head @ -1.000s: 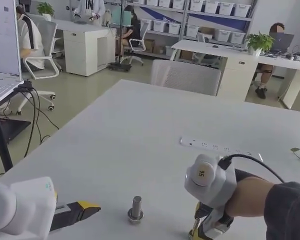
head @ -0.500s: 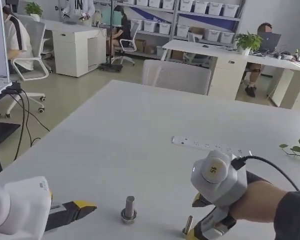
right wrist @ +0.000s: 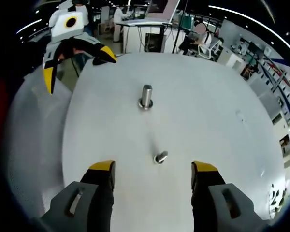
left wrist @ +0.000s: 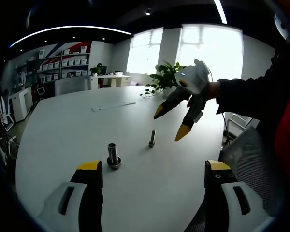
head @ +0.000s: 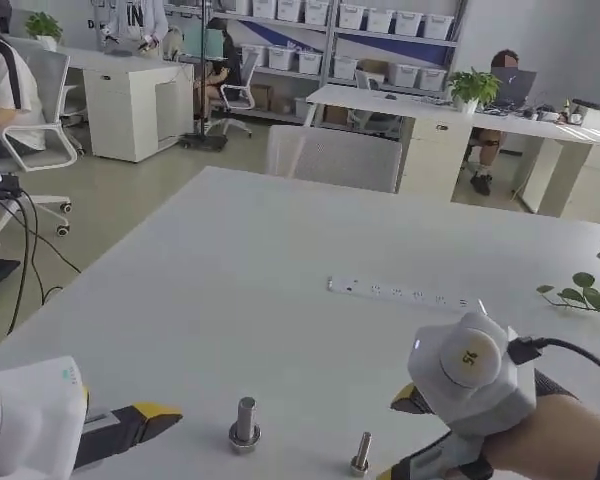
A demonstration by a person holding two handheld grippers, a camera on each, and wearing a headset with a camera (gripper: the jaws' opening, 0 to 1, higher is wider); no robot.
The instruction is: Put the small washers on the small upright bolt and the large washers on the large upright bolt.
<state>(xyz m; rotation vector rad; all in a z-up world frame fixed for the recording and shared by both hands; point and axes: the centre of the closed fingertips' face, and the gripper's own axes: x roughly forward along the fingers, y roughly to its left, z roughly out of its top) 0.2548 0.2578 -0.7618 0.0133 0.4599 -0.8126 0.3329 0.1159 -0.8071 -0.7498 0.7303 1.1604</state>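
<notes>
"Large bolt [head: 244, 425] first: where did it stand?"

"Upright on the white counter [head: 280, 260], near the edge closest to the person. It had a wider ring at its foot. Whether that was the bolt's own head or a washer, I could not tell."

"And the small bolt [head: 361, 453]?"

"Also upright, near the large bolt but apart from it, on the side toward the right gripper [head: 400, 440]. In the right gripper view the small bolt [right wrist: 160, 157] stood between that gripper [right wrist: 153, 167] and the large bolt [right wrist: 146, 96], just ahead of the fingertips and touching neither."

"How were the right fingers?"

"Spread apart, with nothing between them. The left gripper view agreed: the right gripper [left wrist: 168, 126] hung over the counter on the far side of the small bolt [left wrist: 152, 138] from the large bolt, yellow tips parted."

"The left gripper [head: 160, 413]?"

"On the opposite side of the large bolt from the small one, low over the counter and pointing toward the large bolt. Its fingers [left wrist: 89, 193] were wide open and held nothing. The large bolt [left wrist: 112, 154] stood just ahead of one of them."

"Anything else?"

"A white power strip [head: 400, 293] lay flat well beyond the large bolt, farther from the person."
</notes>
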